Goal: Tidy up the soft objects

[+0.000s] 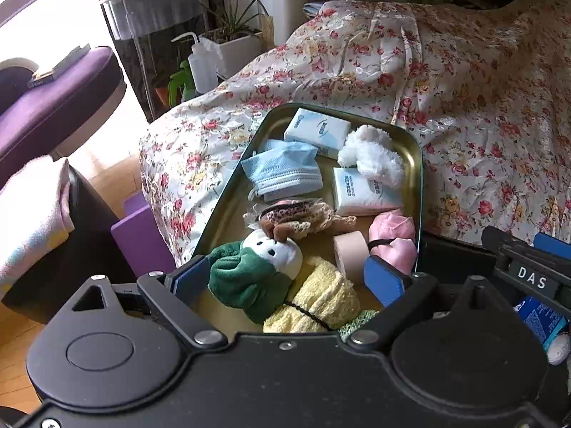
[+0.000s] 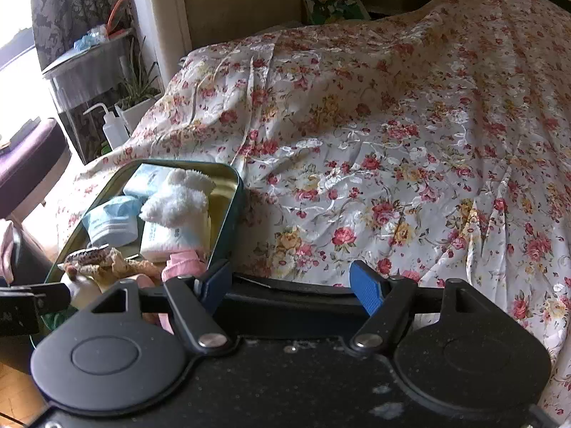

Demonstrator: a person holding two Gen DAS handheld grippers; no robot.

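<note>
Here the left gripper (image 1: 289,278) hangs with fingers spread wide over the near end of a metal tin tray (image 1: 418,149) on the floral bedspread (image 2: 392,142), straddling a green-and-white plush toy (image 1: 257,267) without gripping it. Tissue packs (image 1: 317,130), a blue face mask (image 1: 282,171) and a white plush (image 1: 371,157) fill the tray. The right gripper (image 2: 291,285) is wide apart and empty beside the tray.
</note>
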